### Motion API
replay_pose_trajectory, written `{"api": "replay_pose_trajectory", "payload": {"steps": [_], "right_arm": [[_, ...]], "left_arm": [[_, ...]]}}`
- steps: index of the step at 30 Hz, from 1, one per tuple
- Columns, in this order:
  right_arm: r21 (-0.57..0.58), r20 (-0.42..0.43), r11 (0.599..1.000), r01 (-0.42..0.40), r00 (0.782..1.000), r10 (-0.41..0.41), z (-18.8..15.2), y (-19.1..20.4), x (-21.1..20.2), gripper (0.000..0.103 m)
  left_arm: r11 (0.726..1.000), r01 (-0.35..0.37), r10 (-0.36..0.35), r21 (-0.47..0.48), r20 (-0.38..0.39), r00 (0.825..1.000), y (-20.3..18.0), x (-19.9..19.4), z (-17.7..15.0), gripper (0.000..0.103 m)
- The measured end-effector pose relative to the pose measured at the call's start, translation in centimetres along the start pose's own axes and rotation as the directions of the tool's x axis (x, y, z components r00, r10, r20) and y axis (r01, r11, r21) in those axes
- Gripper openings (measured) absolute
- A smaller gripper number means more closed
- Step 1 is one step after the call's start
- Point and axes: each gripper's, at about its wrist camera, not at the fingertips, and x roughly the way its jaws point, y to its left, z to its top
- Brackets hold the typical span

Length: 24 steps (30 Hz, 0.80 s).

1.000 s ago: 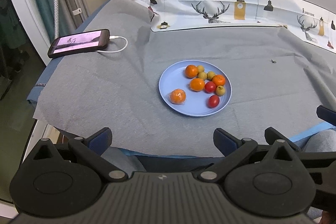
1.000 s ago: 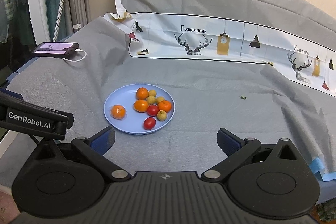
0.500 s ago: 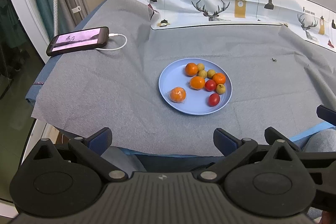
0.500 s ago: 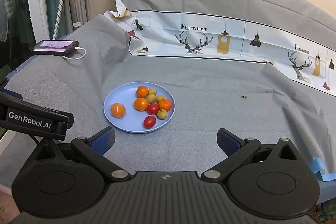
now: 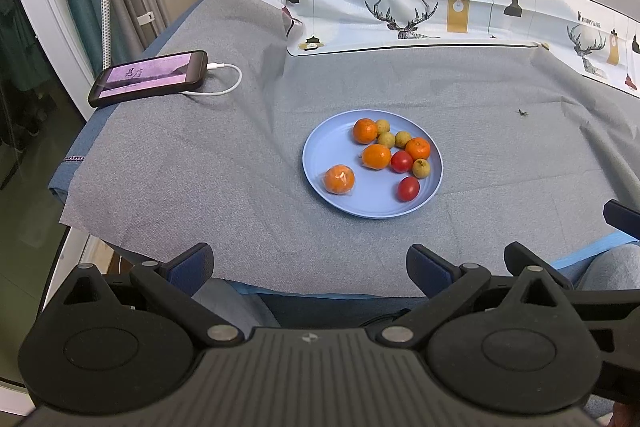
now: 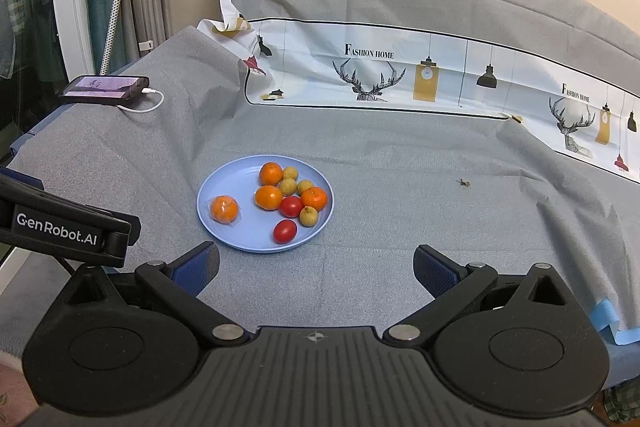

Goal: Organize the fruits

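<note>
A light blue plate (image 5: 320, 163) sits mid-counter on grey cloth (image 5: 180, 163), holding 4 mandarins, 2 red cherry tomatoes and 4 small yellow-green fruits. One mandarin (image 5: 339, 179), in clear wrap, lies alone at the plate's left; the rest cluster toward its right. Left tool (image 5: 308, 263) and right tool (image 6: 316, 263) both gape wide, empty, near the plate's front edge.

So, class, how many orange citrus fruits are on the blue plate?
4. One at the plate's far edge, one mid-plate, one on the right, and a wrapped one apart on the left. None looks hidden.
</note>
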Motion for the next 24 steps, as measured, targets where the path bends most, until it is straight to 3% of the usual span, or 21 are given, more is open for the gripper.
{"api": "replay_pose_trajectory", "payload": {"steps": [24], "right_arm": [[-0.001, 0.004, 1.000, 0.000, 1.000, 0.000, -0.13, -0.06, 0.08, 0.102]], "left_arm": [[1.000, -0.005, 0.005, 0.004, 0.007, 1.000, 0.11, -0.02, -0.08, 0.103]]}}
